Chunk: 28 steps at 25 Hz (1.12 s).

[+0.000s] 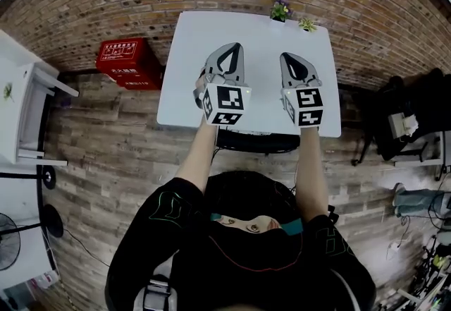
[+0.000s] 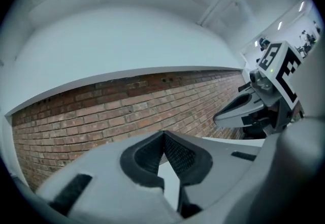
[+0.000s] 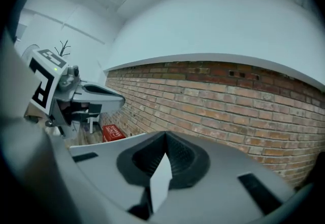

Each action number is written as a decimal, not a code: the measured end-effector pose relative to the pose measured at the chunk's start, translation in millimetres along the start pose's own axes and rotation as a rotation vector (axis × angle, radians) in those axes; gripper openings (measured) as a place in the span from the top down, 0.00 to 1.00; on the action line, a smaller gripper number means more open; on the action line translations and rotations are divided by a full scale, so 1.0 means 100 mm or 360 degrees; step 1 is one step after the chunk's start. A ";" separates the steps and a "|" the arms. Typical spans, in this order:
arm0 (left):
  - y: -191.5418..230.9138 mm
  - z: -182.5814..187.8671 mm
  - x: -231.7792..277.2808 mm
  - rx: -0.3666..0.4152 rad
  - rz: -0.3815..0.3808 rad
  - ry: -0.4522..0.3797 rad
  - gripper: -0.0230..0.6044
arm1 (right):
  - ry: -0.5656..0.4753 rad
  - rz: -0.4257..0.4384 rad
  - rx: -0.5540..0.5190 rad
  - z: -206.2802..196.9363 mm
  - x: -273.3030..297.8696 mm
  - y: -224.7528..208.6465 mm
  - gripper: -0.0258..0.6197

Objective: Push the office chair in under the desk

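In the head view a white desk [image 1: 254, 98] stands against a brick wall. A black office chair [image 1: 257, 142] shows as a dark strip at the desk's near edge, most of it hidden beneath the top. Both grippers hover over the desk, side by side and pointing toward the wall. The left gripper [image 1: 229, 50] is shut with nothing in it, its tips [image 2: 163, 134] meeting before the brick wall. The right gripper [image 1: 291, 58] is shut and empty too, jaws together [image 3: 165, 135]. Neither one touches the chair. Each gripper view catches the other gripper at its edge.
Two small potted plants [image 1: 280, 10] sit at the desk's far right corner. A red box [image 1: 129, 63] lies on the floor left of the desk. White furniture [image 1: 25, 105] and a fan [image 1: 8, 246] stand at the left. Dark equipment [image 1: 402, 123] crowds the right side.
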<state>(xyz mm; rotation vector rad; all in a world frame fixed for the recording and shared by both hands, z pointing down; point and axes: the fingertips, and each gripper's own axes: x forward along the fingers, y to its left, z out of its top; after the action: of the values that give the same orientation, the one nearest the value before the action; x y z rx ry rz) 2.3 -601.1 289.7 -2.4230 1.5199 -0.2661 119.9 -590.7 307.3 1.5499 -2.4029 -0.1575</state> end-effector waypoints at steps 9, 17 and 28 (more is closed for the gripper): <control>0.31 0.51 0.09 -0.0149 0.0105 -0.0232 0.95 | -0.0135 -0.0154 0.0110 0.38 0.07 -0.33 0.95; 0.26 0.30 0.07 -0.0406 0.0074 -0.0211 0.95 | -0.0197 -0.0205 0.0221 0.36 -0.07 -0.45 0.95; 0.07 -0.01 0.13 -0.0402 0.0085 0.0008 0.95 | -0.0150 -0.0184 0.0290 0.14 -0.09 -0.50 0.95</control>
<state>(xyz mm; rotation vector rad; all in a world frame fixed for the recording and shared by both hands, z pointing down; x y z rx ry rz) 1.5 -616.4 288.2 -2.5659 1.7093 -0.0727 163.2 -604.5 280.0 1.8013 -2.4593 -0.0356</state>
